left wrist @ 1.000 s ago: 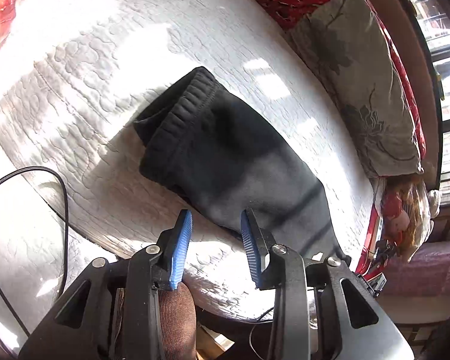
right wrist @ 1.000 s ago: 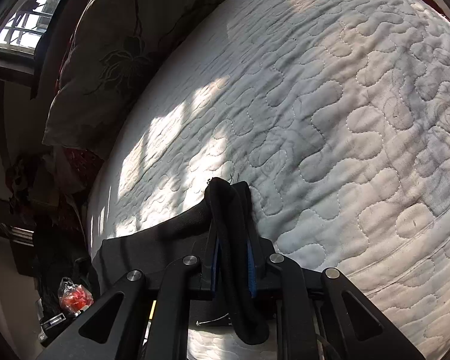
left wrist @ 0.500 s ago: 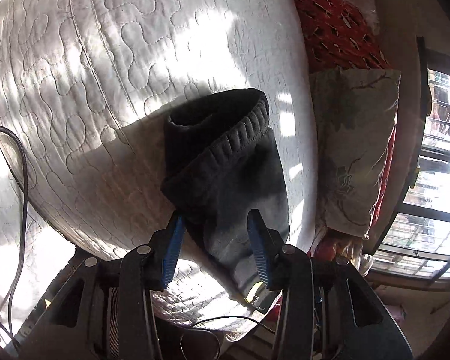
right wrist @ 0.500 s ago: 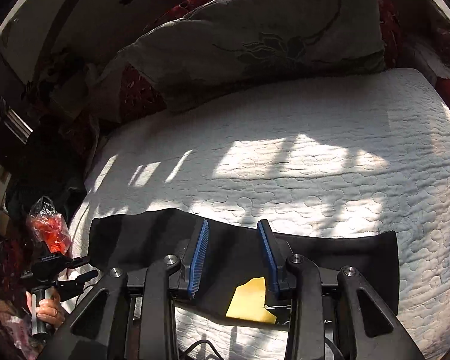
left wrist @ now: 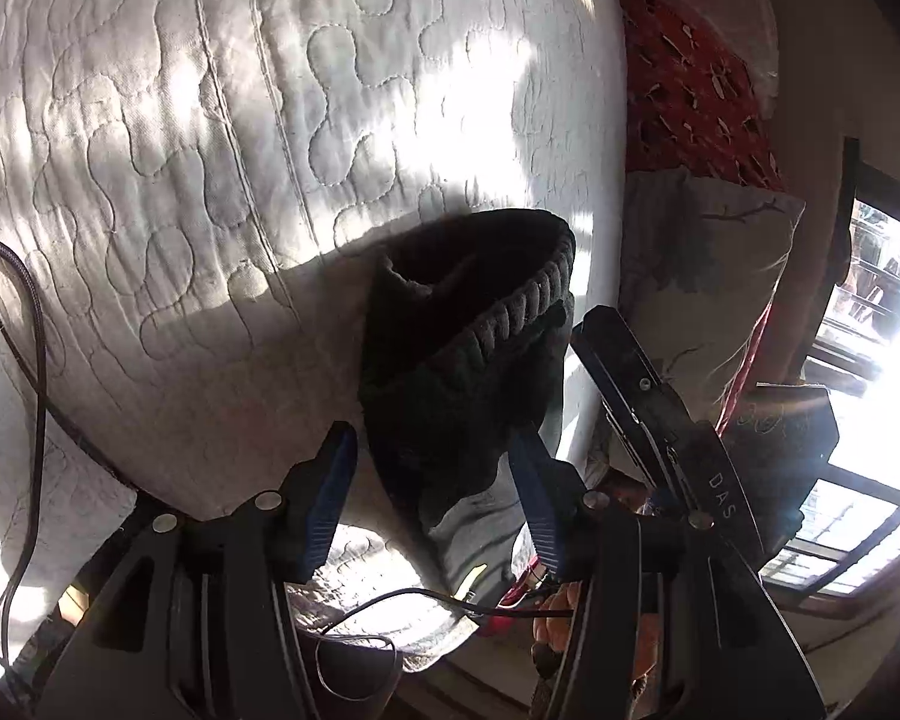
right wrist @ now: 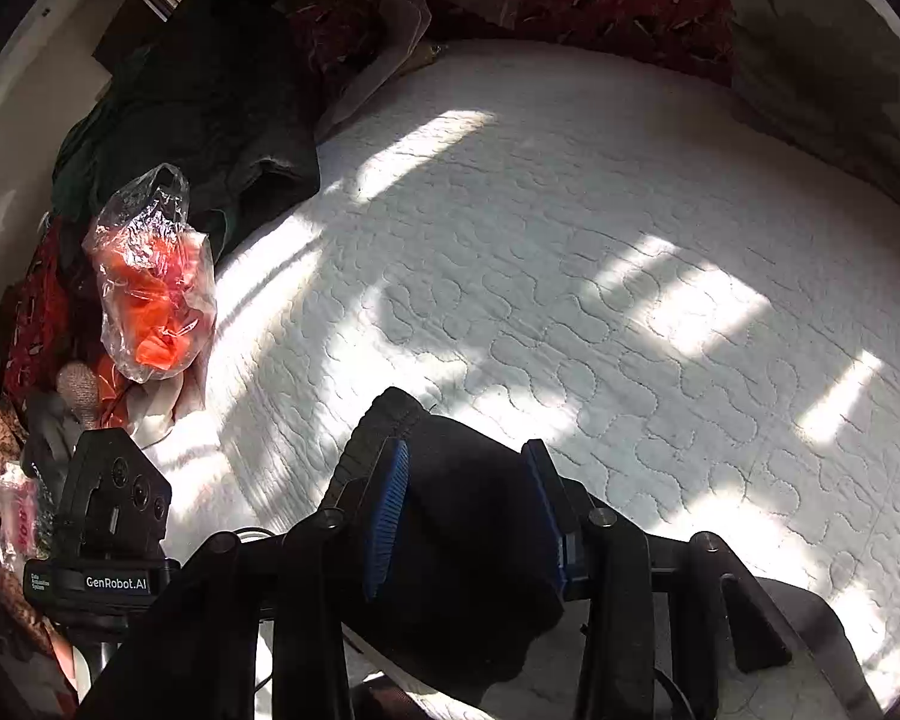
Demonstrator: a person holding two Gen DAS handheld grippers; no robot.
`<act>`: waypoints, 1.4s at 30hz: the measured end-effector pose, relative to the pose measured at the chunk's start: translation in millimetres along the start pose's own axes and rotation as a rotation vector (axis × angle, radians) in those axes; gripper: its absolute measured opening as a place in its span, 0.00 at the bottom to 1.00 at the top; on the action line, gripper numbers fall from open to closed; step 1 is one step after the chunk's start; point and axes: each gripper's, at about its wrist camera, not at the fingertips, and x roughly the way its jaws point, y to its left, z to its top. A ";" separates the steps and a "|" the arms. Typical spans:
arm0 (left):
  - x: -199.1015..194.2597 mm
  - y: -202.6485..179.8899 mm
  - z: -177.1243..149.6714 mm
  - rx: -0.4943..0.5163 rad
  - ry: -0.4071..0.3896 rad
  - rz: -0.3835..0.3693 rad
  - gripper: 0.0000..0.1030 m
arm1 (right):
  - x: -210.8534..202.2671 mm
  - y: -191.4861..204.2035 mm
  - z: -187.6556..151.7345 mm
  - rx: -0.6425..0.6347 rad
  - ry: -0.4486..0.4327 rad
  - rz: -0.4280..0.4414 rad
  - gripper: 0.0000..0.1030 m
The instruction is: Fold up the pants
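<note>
Now both grippers bracket the black pants (left wrist: pixel 468 372) on the white quilt (left wrist: pixel 210 138), ready for a fold.

Left gripper (left wrist: pixel 435 495) has its 2 fingers spread either side of the cloth near the ribbed waistband (left wrist: pixel 528 300), not pinching. Right gripper (right wrist: pixel 468 510) likewise straddles a bunched part, fingers apart; whether the pads press it I cannot tell.
</note>
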 end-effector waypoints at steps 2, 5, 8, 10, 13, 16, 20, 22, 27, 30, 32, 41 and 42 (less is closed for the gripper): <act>3.3 -2.1 0.6 0.005 0.007 -0.013 0.50 | 13.2 5.1 1.4 -0.025 0.026 -0.014 0.42; 9.4 -10.1 5.2 0.020 -0.003 -0.004 0.53 | 26.5 2.6 0.0 -0.041 0.053 -0.045 0.53; 16.4 -14.3 11.2 0.032 -0.007 0.019 0.53 | 35.1 0.1 -1.9 -0.045 0.062 -0.071 0.54; 20.3 -19.5 13.0 0.062 -0.007 0.045 0.44 | 37.3 0.1 -3.8 -0.061 0.060 -0.081 0.48; 16.8 -38.1 10.8 0.143 -0.006 0.043 0.18 | 34.8 0.0 -7.0 -0.080 0.053 -0.096 0.12; 8.1 -62.5 9.8 0.230 -0.038 0.033 0.18 | 21.0 1.0 -6.3 -0.062 -0.001 -0.095 0.08; 5.3 -71.0 18.6 0.277 -0.059 0.040 0.17 | -0.4 -1.0 -1.0 -0.004 -0.072 -0.048 0.08; 3.3 -66.6 21.1 0.315 -0.073 0.046 0.17 | -3.6 -4.4 0.2 0.014 -0.096 -0.049 0.08; 12.3 -30.4 27.4 0.346 -0.066 0.114 0.18 | 9.9 -5.3 -8.4 0.022 -0.084 -0.029 0.08; 8.8 -12.0 31.0 0.297 -0.023 0.028 0.19 | 28.1 -2.9 -17.8 0.010 -0.034 -0.046 0.12; 1.2 -11.3 28.9 0.300 -0.026 0.020 0.22 | 27.6 -6.2 -19.4 0.039 -0.040 -0.022 0.15; -0.4 -10.5 21.1 0.265 -0.037 0.029 0.36 | 25.4 -13.4 5.0 0.127 -0.053 0.048 0.56; -0.8 -10.7 20.1 0.276 -0.048 0.054 0.36 | 34.0 -10.4 6.6 0.110 -0.028 0.025 0.56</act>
